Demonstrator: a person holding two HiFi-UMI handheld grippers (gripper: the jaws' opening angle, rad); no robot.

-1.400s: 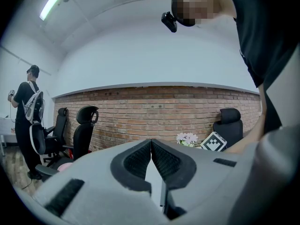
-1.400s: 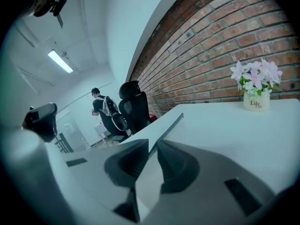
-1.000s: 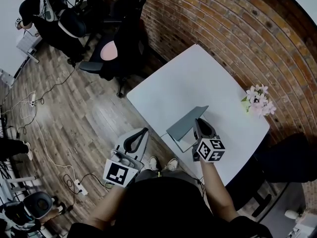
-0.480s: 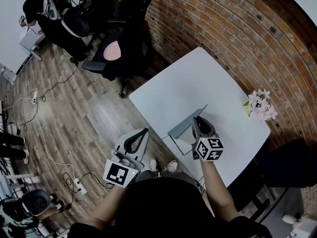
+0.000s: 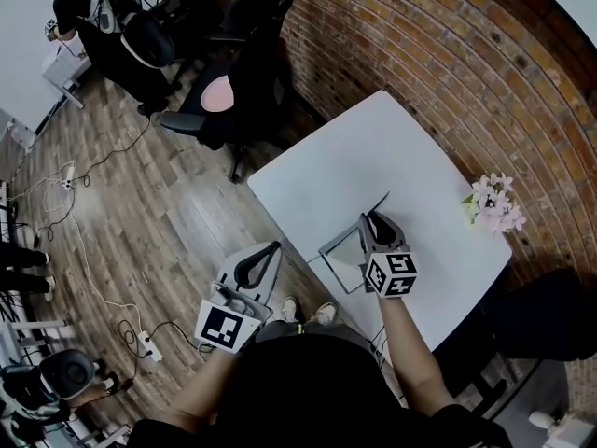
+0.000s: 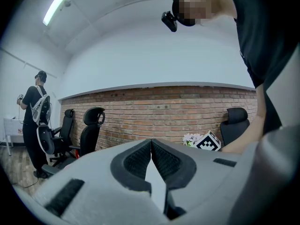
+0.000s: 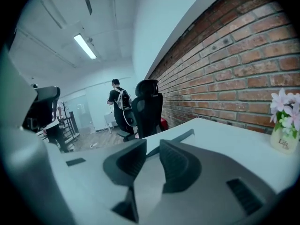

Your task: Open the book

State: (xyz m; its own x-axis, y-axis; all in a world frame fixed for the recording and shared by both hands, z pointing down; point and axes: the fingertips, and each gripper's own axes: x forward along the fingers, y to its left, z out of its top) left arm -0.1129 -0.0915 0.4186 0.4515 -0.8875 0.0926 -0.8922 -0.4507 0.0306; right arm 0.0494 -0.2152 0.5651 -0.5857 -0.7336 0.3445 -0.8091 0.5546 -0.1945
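The book [image 5: 346, 252] lies near the front edge of the white table [image 5: 354, 147], its grey cover [image 5: 366, 213] raised almost upright over the white first page. My right gripper [image 5: 373, 220] is at the cover's free edge. In the right gripper view its jaws [image 7: 152, 144] are opening with a clear gap, and the cover's dark edge [image 7: 180, 136] runs just past the tips without being pressed. My left gripper [image 5: 273, 246] hangs off the table's left side, over the floor. Its pads [image 6: 151, 142] are together on nothing.
A small pot of pink flowers [image 5: 494, 203] stands at the table's right corner by the brick wall. Black office chairs [image 5: 224, 91] stand on the wooden floor beyond the table's far left. Cables and a power strip [image 5: 149, 351] lie on the floor at left.
The grey cover has swung up from a slant to nearly upright, showing less of its face. My right gripper has moved along with it. The left gripper has stayed put.
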